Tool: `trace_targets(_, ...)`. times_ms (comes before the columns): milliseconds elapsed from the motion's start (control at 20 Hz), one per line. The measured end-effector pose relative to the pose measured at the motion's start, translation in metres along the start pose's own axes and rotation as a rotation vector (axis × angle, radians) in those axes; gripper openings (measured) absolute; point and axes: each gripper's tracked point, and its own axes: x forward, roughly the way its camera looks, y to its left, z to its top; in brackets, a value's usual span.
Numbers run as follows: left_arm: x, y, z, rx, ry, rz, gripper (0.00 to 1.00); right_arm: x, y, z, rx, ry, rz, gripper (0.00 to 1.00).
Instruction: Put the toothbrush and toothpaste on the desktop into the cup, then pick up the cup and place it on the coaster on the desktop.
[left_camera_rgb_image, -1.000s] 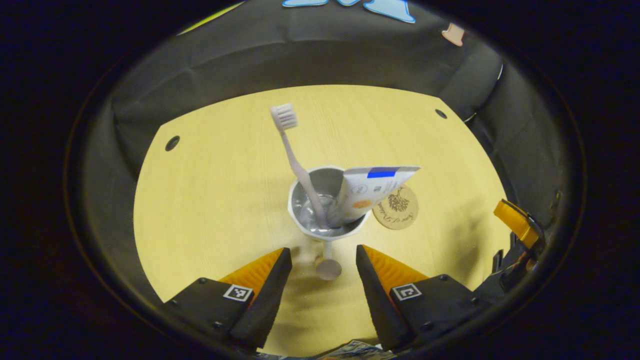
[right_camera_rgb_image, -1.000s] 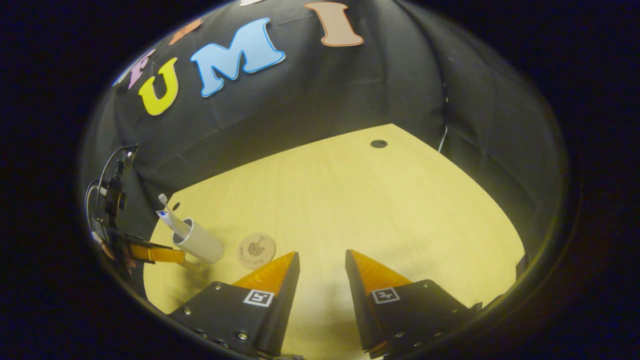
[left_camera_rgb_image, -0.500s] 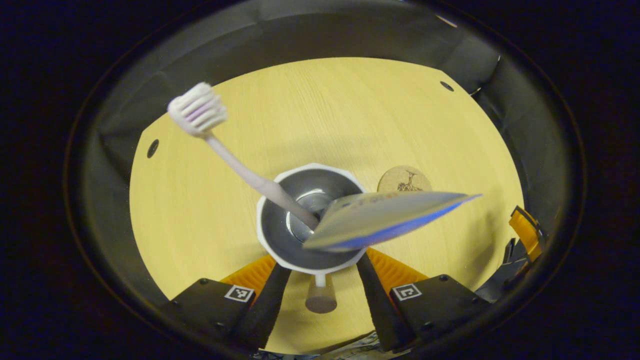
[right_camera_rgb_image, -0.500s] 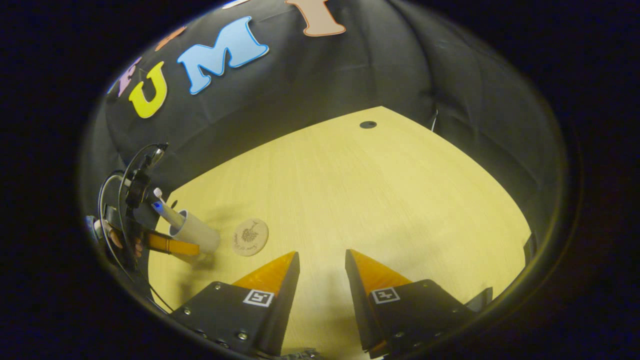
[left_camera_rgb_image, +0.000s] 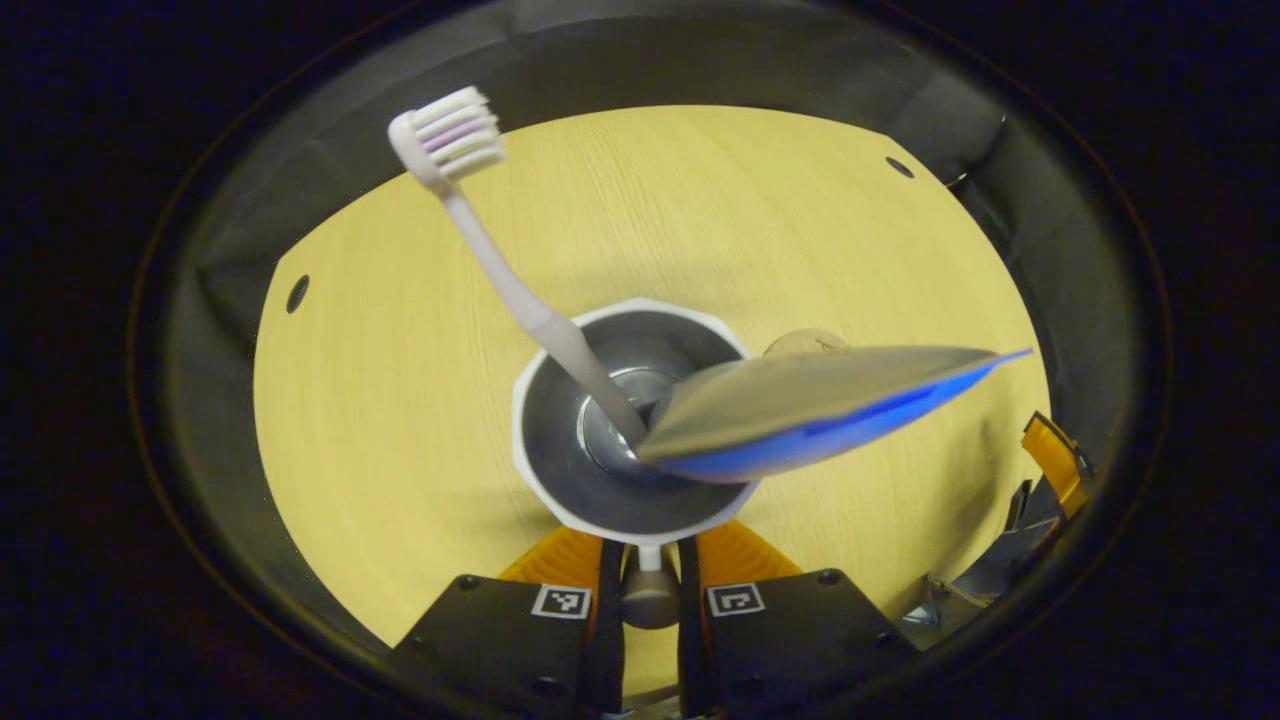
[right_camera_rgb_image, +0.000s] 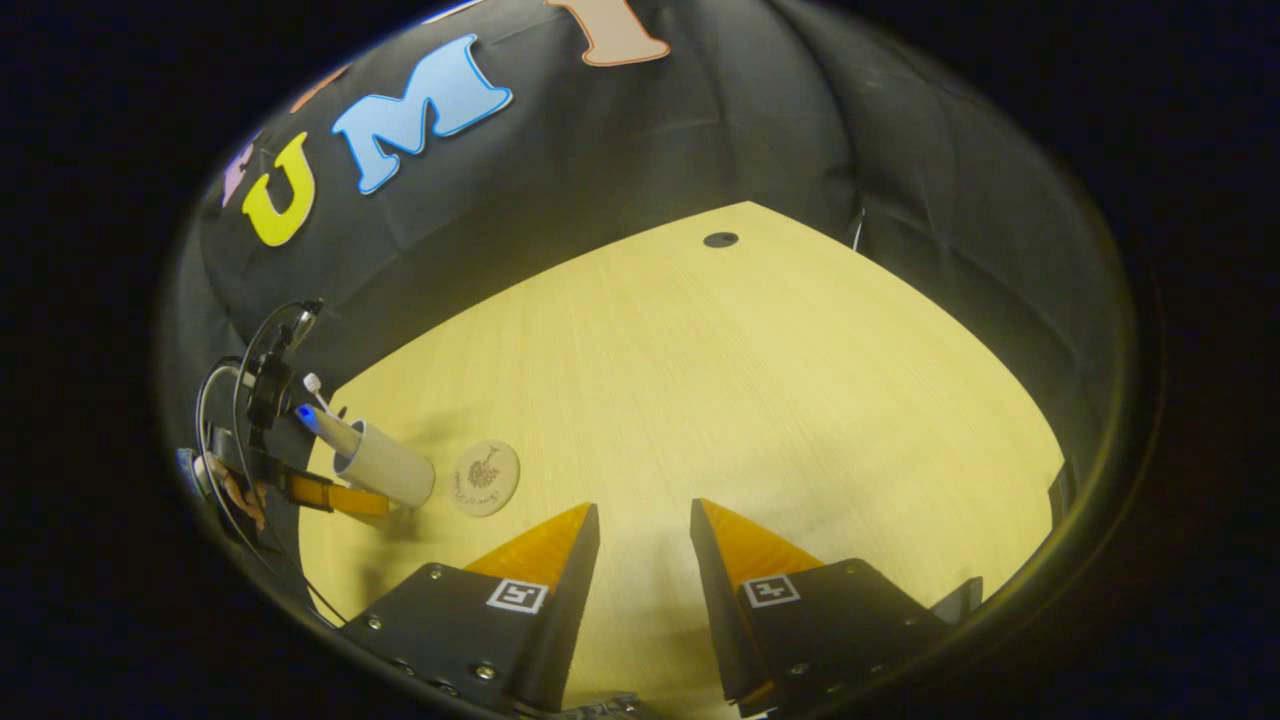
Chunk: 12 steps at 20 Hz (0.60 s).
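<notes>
step: cup pickup | my left gripper (left_camera_rgb_image: 650, 590) is clamped on the cup (left_camera_rgb_image: 630, 420) handle (toothbrush (left_camera_rgb_image: 500, 270) and toothpaste (left_camera_rgb_image: 810, 410) stand inside) | right gripper (right_camera_rgb_image: 645, 535) is parted, empty | coaster (right_camera_rgb_image: 485, 478) lies just beside cup | next: I must carry it upright onto coaster.

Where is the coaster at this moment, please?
In the right gripper view the coaster lies flat on the desktop at lower left, just right of the cup; in the left gripper view the toothpaste hides most of it.

Black tool (right_camera_rgb_image: 640, 530) w/ square markers, screws
</notes>
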Motion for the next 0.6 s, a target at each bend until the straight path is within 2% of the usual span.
trace_targets(150, -0.005, -0.005, 0.004, 0.014, -0.021, -0.006, 0.28, 0.000, -0.001, 0.000, 0.000, 0.009, 0.001, 0.56)
trace_targets(200, -0.009, -0.008, 0.006, 0.035, -0.033, -0.001, 0.28, 0.000, -0.001, 0.000, -0.001, 0.011, 0.003, 0.53)
trace_targets(350, -0.022, -0.024, 0.017, 0.104, -0.065, 0.005, 0.28, 0.001, -0.001, 0.001, -0.004, 0.014, 0.008, 0.53)
trace_targets(500, -0.027, -0.044, 0.024, 0.138, -0.074, -0.021, 0.28, -0.001, -0.002, 0.001, -0.009, 0.013, 0.011, 0.56)
trace_targets(600, -0.023, -0.060, 0.025, 0.147, -0.070, -0.039, 0.28, -0.002, -0.003, 0.003, -0.012, 0.011, 0.009, 0.53)
